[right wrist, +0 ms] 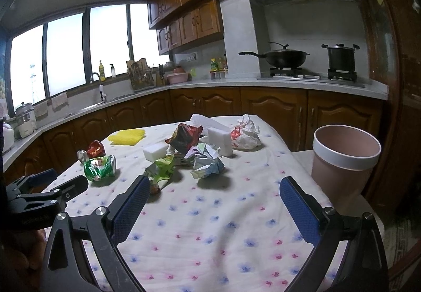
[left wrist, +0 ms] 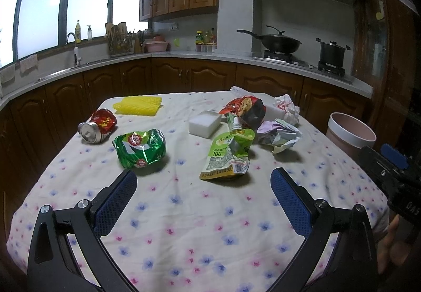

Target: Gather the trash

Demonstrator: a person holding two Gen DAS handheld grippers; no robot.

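Observation:
Trash lies on the flowered tablecloth [left wrist: 184, 213]: a crushed red can [left wrist: 98, 125], a crushed green can [left wrist: 140, 147], a green drink pouch [left wrist: 229, 155], a red-black snack bag [left wrist: 247, 108], a crumpled paper ball [left wrist: 280, 134] and a white crumpled wrapper [left wrist: 286, 108]. A pink bin [right wrist: 342, 160] stands off the table's right edge. My left gripper [left wrist: 204, 192] is open and empty, just short of the green can and pouch. My right gripper [right wrist: 214, 194] is open and empty, in front of the paper ball [right wrist: 206, 163].
Two white sponge blocks [left wrist: 205, 123] [right wrist: 221, 139] and a yellow cloth [left wrist: 138, 105] also lie on the table. Kitchen counters, a sink and a stove with a wok and a pot run behind. The other gripper shows at the right edge of the left wrist view.

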